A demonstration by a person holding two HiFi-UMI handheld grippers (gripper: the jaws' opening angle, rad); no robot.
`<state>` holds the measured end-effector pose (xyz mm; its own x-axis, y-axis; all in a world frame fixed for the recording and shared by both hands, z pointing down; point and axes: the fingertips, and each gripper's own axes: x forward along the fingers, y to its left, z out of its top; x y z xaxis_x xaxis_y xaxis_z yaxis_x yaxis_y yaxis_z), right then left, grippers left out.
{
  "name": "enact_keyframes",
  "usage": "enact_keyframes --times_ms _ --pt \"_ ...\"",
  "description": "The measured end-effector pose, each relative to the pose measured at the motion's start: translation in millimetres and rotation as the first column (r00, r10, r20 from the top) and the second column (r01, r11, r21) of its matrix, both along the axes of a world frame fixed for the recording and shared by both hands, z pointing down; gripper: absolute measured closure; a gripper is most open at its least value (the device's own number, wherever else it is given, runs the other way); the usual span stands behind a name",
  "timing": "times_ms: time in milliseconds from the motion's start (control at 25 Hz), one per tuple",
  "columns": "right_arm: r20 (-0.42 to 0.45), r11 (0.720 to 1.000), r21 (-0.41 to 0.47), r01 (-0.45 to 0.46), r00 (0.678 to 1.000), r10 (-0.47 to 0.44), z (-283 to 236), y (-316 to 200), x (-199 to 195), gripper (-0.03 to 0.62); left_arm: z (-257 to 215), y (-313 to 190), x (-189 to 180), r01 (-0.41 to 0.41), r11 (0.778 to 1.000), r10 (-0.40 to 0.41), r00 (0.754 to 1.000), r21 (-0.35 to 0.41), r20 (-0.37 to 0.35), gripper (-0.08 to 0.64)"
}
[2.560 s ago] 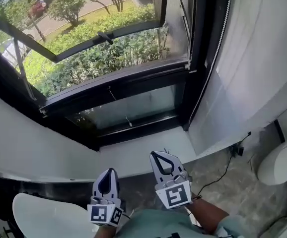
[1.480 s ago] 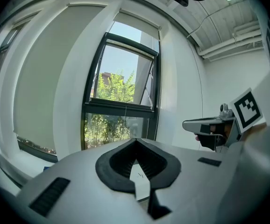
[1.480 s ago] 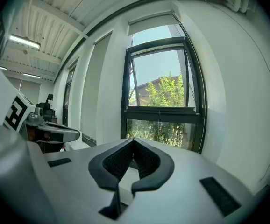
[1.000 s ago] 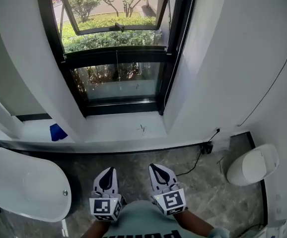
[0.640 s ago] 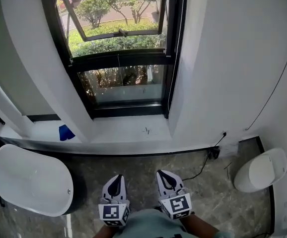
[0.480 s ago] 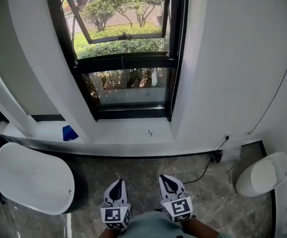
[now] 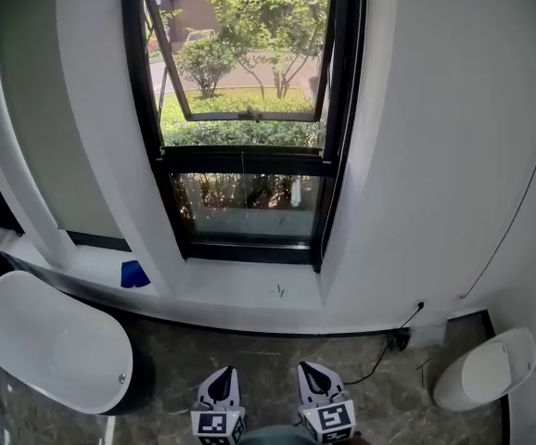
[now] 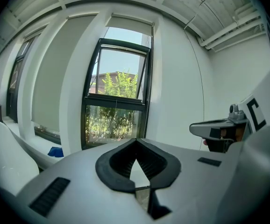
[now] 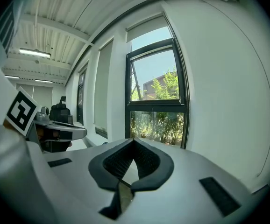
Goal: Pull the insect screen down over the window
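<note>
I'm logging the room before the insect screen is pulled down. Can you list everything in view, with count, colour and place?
window: one, black frame, centre wall, upper sash tilted outward
sill: one, white, below the window
blue object: one, blue, on the ledge left of the window; too small to identify
bathtub: one, white, lower left
rounded fixture: one, white, lower right
cable with plug: one, black, at the wall base, right
floor: grey stone
left tool: one, white, bottom centre, shut, empty
right tool: one, white, beside it, shut, empty
</note>
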<state>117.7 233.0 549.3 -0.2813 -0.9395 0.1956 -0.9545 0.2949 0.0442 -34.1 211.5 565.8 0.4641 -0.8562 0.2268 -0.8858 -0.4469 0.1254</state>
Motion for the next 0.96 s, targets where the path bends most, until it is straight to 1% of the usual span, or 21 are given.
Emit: enact_keyframes --times_ms 320,960 --pt "0.029 1.000 -0.009 0.006 1.000 -0.006 0.9 15.0 -2.9 0.589 -5.1 11.7 4.7 -0.025 1.000 0.025 1.000 0.018 0.011 0.548" --pt "0.040 1.000 -0.007 0.006 0.999 -0.006 1.3 22.7 -16.8 0.589 -1.1 25.6 -16.7 0.007 1.000 -0.007 1.000 0.012 0.012 0.548"
